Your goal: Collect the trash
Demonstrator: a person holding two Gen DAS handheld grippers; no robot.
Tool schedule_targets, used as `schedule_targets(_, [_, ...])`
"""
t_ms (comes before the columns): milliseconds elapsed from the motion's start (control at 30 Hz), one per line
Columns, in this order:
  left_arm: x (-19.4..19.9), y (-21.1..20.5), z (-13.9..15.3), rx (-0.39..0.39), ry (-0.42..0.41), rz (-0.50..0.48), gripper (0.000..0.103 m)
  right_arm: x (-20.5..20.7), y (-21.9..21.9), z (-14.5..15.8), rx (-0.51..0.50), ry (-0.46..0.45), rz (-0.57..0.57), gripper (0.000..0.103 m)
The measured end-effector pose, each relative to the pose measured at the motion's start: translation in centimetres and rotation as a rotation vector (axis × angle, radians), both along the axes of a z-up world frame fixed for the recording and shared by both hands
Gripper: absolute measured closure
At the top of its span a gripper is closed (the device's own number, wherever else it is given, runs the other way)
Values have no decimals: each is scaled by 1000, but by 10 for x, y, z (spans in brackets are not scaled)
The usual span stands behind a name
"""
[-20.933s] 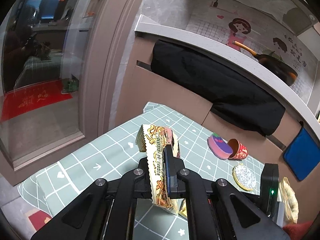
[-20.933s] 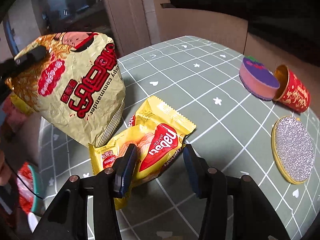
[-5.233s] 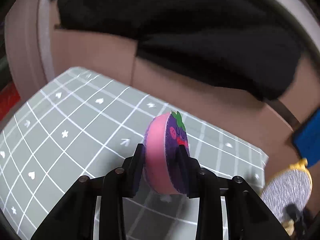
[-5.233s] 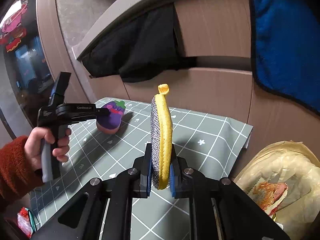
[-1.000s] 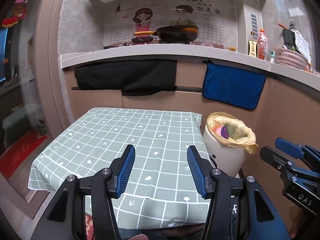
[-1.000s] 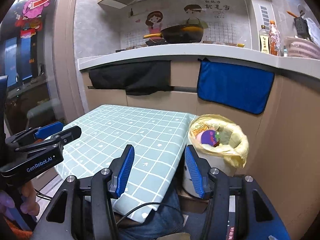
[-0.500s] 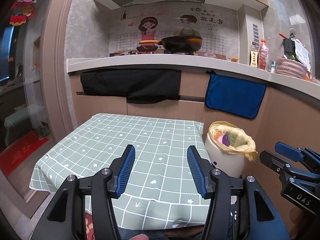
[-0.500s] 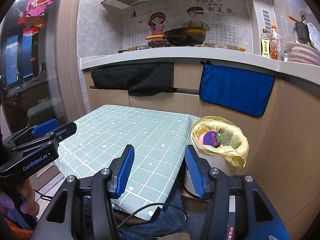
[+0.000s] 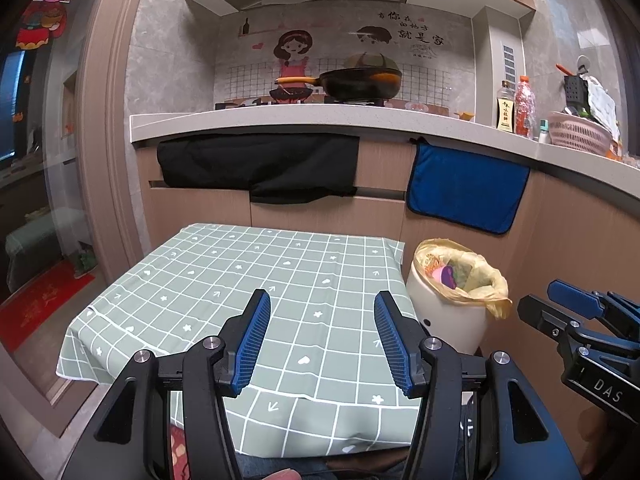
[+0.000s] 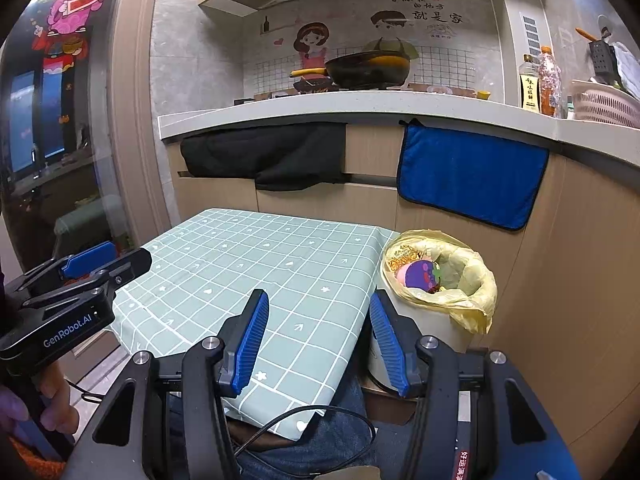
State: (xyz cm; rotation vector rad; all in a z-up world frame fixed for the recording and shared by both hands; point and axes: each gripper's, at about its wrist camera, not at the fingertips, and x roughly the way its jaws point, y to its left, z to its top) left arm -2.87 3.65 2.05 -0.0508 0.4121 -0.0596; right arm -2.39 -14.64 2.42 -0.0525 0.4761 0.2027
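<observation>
Trash: sits in the bin (image 10: 424, 332), a cream-white round container lined with a yellow bag (image 10: 472, 280), standing on the floor just beside the far right corner of the bench (image 10: 248, 272). Visible inside the bag: a purple and pink sponge (image 10: 420, 274) on top, a printed snack wrapper (image 10: 404, 258) at the rim behind it; other contents too small to identify. Same bin in the left wrist view (image 9: 444, 312), sponge showing pink and purple (image 9: 446, 274).

Bench: covered by a pale green cloth with a white grid and small hearts, stars and arrows. Its near edge hangs over a person's lap in blue jeans (image 10: 320, 440).

Left claw (image 9: 322, 338): wide, nothing between the blue ribbed pads, held over the near edge of the bench. Also seen from the right wrist view at lower left (image 10: 100, 268), gripped by a hand (image 10: 44, 404).

Right claw (image 10: 318, 338): wide, empty, above the near right corner of the bench, bin just beyond its right finger. Seen from the left wrist view at far right (image 9: 560, 308).

Background: cabinet front behind the bench, with a black cloth (image 9: 260, 168) and a blue towel (image 9: 464, 192) hanging from it; a dark pan (image 9: 360, 80) on top.
</observation>
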Motion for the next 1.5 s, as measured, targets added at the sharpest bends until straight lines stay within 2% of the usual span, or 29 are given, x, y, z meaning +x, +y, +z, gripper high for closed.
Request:
schedule_targets(767, [2,-2,-1,4,3,-15,48,-1,-6,0,7,1,-15,53])
schedule_targets(1500, [4,2,-3,8,3,-74,48,0,-12,1,11,-4,-34,53])
